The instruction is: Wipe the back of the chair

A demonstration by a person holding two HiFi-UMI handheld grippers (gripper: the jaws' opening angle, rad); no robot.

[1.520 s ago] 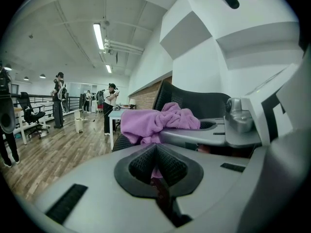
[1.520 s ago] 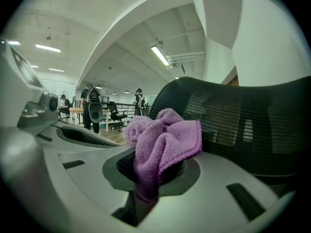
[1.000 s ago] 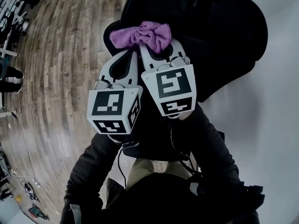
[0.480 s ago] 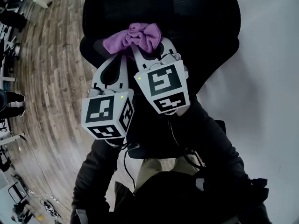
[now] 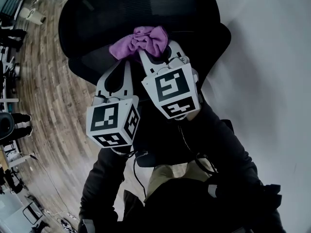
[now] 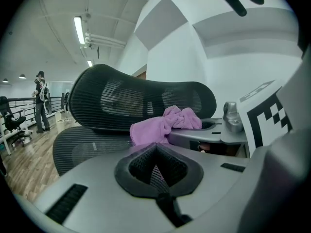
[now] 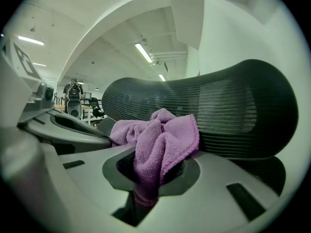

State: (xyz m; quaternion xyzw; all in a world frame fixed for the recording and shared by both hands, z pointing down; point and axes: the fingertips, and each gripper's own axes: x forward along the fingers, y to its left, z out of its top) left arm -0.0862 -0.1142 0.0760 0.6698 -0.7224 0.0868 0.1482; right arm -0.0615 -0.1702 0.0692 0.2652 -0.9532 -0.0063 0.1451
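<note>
Right gripper [image 7: 146,177]: jaws closed on a purple microfibre cloth [image 7: 165,140], which bunches up out of the pinch and hides the tips. Left gripper [image 6: 156,171]: jaws drawn together, with a thin sliver of the same cloth between them and the rest of it lying just past the tips. In the head view the two grippers sit side by side, marker cubes toward the person, left one slightly nearer.

The cloth lies against the top of the black mesh chair back [image 5: 146,11], about midway along it. Whether it presses on the mesh or only rests there is hard to tell. The left gripper view shows two mesh panels: a curved upper one [image 6: 141,98] behind the cloth and a lower one [image 6: 80,147] to its left. The chair's base is hidden.

Dark sleeves [image 5: 104,178] run back from the grippers. Wood floor [image 5: 53,96] lies to the left and a pale plain surface [image 5: 272,81] to the right. Far left, a small figure [image 6: 42,101] is standing.
</note>
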